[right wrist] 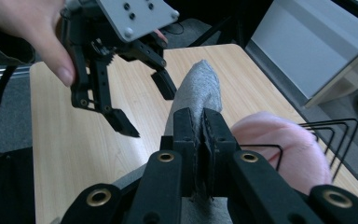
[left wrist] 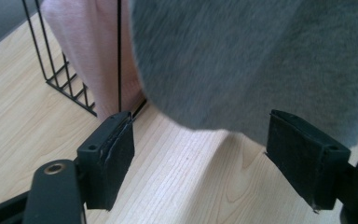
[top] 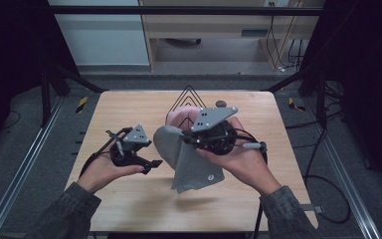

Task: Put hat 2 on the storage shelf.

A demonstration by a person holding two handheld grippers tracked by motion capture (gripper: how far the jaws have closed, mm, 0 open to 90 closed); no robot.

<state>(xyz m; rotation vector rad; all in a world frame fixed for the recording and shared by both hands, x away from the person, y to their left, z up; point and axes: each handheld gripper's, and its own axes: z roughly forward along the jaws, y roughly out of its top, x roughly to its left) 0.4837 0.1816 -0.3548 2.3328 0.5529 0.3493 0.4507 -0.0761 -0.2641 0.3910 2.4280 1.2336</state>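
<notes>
Right claw is clamped fully closed on the upper edge of the grey fleecy cloth, jaws pinched flat with fabric sandwiched between them in the right gripper view. The grey fleecy cloth hangs lifted over the middle of the light wooden desk, a shadow on the wood under its bottom edge, so it looks clear of the surface.

Left claw stands partly open, nothing between the pads; in the left gripper view the cloth's lower edge sits just beyond both pads, untouched.

Behind the cloth: black wire rack with a pink fluffy cloth draped on it.

Orientation: the cloth's long axis runs roughly top to bottom in the high view, from the pinched end down to the free end nearest the person, slightly tilted towards the right. A small round tag sits near the lower corner.

Risks, as I judge them:
- Left claw closing short catches air, or only a thin fringe that slips out (the fleece looks slick).
- Single pinch point lets the cloth swing or twist.
- Swinging fabric could snag the wire rack or drag the pink cloth off it.
</notes>
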